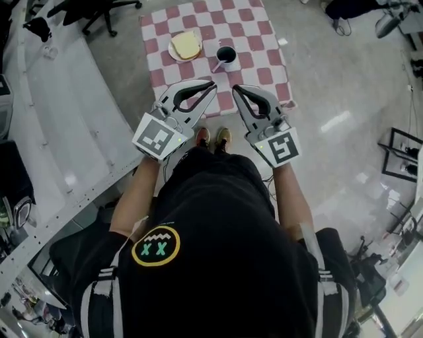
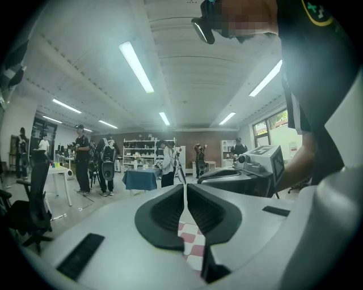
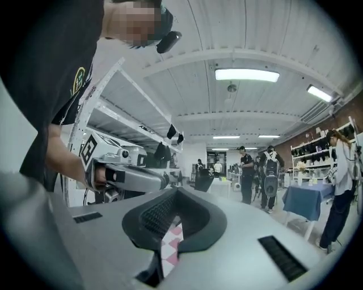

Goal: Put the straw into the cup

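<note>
A dark cup point(image 1: 226, 55) stands on the red-and-white checked table point(image 1: 261, 39), right of a plate with bread point(image 1: 185, 45). A thin pale stick point(image 1: 217, 67) leans at the cup's near left side; it may be the straw, but it is too small to be sure. My left gripper point(image 1: 213, 84) and right gripper point(image 1: 236, 88) are held side by side at the table's near edge, both pointing level with nothing in them. The left gripper point(image 2: 185, 190) shows its jaws touching in its own view. The right gripper point(image 3: 174, 193) is likewise shut and empty.
A long white shelf unit point(image 1: 73, 125) runs along the left, with an office chair point(image 1: 99, 13) behind it. Black stands and gear point(image 1: 400, 155) sit at the right. Several people point(image 2: 82, 158) and a blue-draped table point(image 2: 139, 179) are farther off in the room.
</note>
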